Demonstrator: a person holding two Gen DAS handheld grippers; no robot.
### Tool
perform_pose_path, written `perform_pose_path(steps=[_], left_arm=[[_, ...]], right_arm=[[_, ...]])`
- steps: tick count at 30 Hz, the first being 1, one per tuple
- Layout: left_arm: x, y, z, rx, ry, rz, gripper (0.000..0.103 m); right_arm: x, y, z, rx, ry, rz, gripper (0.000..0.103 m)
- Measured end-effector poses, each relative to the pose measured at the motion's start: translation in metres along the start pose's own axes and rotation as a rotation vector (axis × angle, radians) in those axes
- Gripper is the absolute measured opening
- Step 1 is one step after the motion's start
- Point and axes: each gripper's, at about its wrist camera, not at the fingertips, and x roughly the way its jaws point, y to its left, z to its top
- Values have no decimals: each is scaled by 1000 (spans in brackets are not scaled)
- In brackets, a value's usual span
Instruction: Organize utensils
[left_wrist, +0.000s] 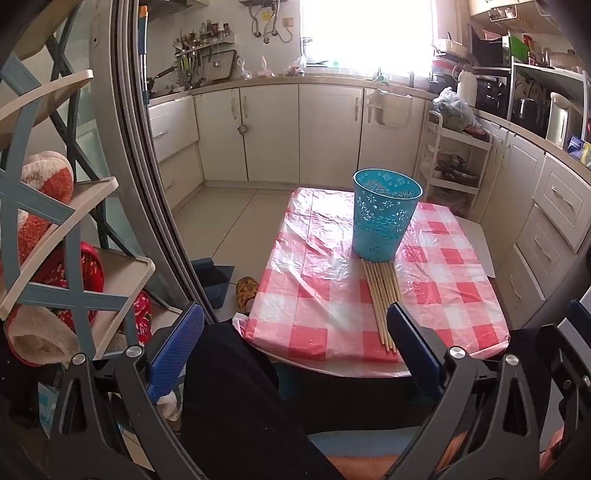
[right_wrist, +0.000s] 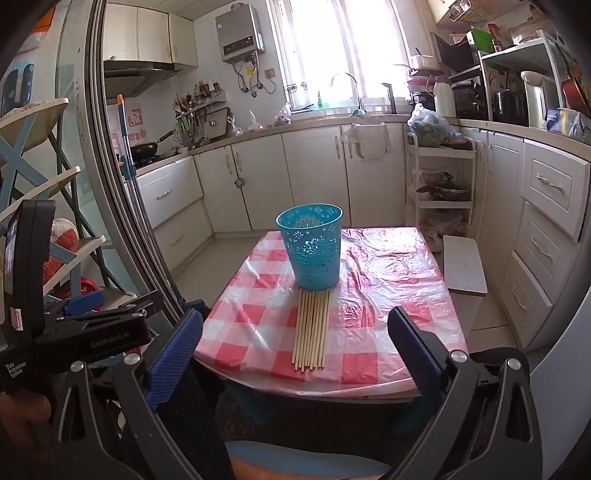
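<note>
On the desk: I see a small desk (right_wrist: 388, 295) under a red-and-white checked plastic cloth, with a blue perforated basket (right_wrist: 313, 248) standing upright near its middle.
Chopsticks: a bundle of pale wooden chopsticks (right_wrist: 311, 328) lies flat on the cloth, directly on my side of the basket, far ends touching or just beside its base.
Long axis: the sticks run side by side from the basket straight toward the desk's near edge; I cannot tell tips from butts.
Left gripper: my left gripper (left_wrist: 295, 350) hangs wide open short of the desk's near edge, holding nothing; its right finger (left_wrist: 413, 347) overlaps the sticks' near ends in view only.
Right gripper: my right gripper (right_wrist: 295, 354) is likewise spread wide and empty, on the near side of the sticks.
Step in hand: I judge this the start, since no stick is in the basket yet.
Next move: I would bring one gripper down across the sticks' near ends, close on one or a few, tilt them upright and drop them into the basket.
Risk: loose sticks may roll apart on the slick plastic.
</note>
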Motion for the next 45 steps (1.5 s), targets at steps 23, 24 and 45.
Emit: perform_pose_path(steps=[23,24,45], left_arm=[[0,-1,1,5,-1,0,95],[0,-1,1,4,-1,0,95],[34,-2,5,24,134,-4,94]], right_arm=[[0,2,-3,1,0,0,96],[2,-2,-4,1,0,0,96],[38,-10,-3,-20,70,-22,96]])
